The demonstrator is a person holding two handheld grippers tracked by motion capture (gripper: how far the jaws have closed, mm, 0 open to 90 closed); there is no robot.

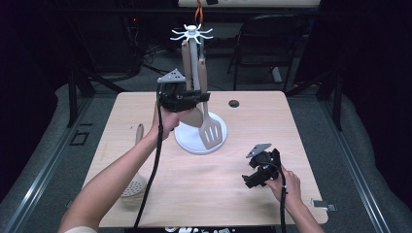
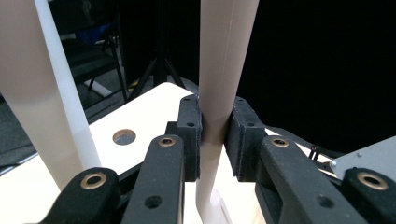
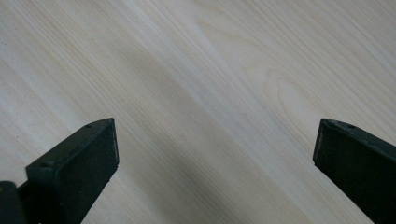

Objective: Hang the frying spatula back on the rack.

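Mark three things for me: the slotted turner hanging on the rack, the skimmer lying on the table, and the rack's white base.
slotted turner (image 1: 211,132), high view, on its slotted blade.
skimmer (image 1: 132,187), high view, on its perforated bowl at the table's left.
rack's white base (image 1: 188,141), high view, on the bare round rim, left of the blade.

No text, label, brand, number or sign could be read in any of the views. At the near edge of the table (image 1: 204,194) in the high view, some white marks stood on a dark strip (image 1: 194,229), but they were cut off and too small to make out.
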